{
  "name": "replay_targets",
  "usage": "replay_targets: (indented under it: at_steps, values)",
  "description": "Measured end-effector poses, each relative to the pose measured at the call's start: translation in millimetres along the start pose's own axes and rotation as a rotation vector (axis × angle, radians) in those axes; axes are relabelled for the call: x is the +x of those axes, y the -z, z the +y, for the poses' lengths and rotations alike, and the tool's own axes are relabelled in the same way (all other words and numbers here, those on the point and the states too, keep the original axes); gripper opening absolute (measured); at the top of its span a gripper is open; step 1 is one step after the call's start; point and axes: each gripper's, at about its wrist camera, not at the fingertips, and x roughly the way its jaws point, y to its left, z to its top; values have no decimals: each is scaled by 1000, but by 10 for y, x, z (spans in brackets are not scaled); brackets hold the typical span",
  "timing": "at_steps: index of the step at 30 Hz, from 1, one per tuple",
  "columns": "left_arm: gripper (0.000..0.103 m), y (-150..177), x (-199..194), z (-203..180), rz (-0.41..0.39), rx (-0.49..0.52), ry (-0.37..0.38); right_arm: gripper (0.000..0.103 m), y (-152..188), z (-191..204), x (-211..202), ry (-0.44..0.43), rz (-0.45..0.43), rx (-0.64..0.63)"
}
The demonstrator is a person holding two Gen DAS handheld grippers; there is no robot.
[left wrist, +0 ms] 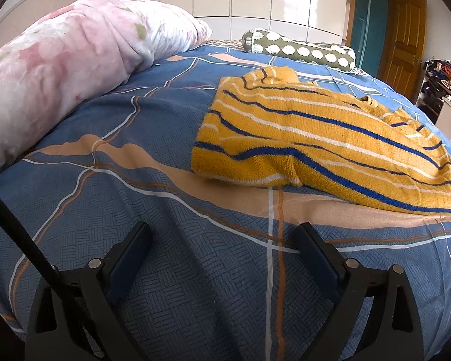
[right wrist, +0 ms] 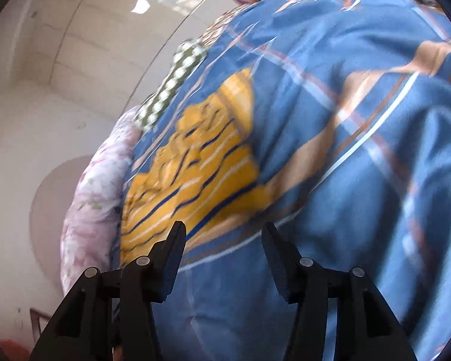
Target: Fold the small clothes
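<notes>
Two grippers, left and right, are being held wide apart and empty over the bedspread, the sweater lying flat right of centre.

Blue-checked bed carries yellow striped sweater, pink quilt, green bolster.

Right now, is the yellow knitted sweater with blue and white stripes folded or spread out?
Folded, at least partly: the yellow knitted sweater lies on the blue patterned bedspread as a compact doubled-over shape, no sleeves spread out.
</notes>
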Motion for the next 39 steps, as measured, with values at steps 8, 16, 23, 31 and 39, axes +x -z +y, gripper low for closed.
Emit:
replay_targets:
  at_steps: [8, 16, 23, 31, 39]
  values:
    - [96, 13, -3, 0, -8, 4, 4, 55, -284, -149, 434, 34, -7, 98]
    - [97, -9, -32, 32, 1, -7, 34, 18, -448, -179, 479, 103, -4, 109]
    - [97, -113, -427, 398, -126, -123, 152, 12, -487, 761, 386, 249, -65, -187]
    - [97, -199, -458, 1176, -146, -372, 84, 12, -153, 2310, 1374, 192, 49, -575]
    - [97, -109, -462, 1650, -147, -522, 55, 12, 871, 2685, 2818, 101, 453, -768]
